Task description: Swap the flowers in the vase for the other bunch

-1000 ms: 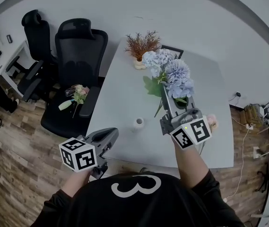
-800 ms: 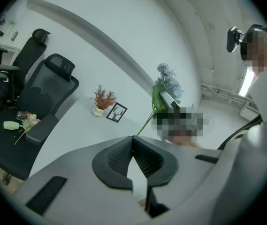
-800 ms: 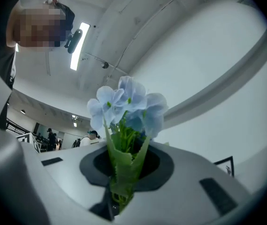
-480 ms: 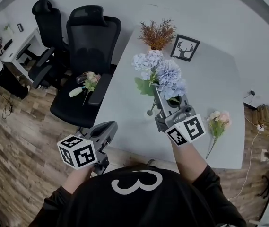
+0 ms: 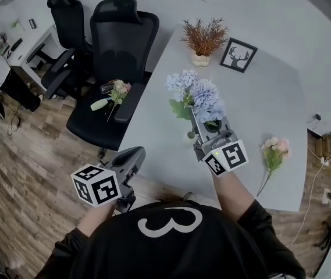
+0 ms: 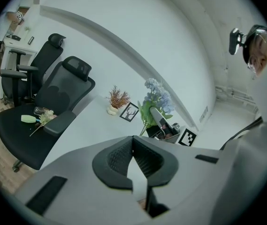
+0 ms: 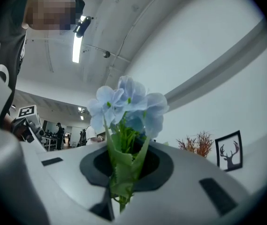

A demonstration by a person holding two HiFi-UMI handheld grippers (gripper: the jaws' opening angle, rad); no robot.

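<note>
Right gripper [image 5: 200, 122] with blue flowers [image 5: 203, 93] lower

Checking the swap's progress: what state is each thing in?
Blue hydrangea bunch: upright, clamped in right gripper.
Small white vase: upright, partly hidden, contents unclear.
Pale pink flower bunch: lying on white table.
Pale mixed bunch: lying on black office chair.
Left gripper: shut, empty.

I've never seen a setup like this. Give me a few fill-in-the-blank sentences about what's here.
The flowers in the right claw are ___.
The pink bunch lies on the ___.
The framed picture shows a ___.
A third bunch rests on the seat of a ___.
Missing words: blue; table; deer; chair.
</note>
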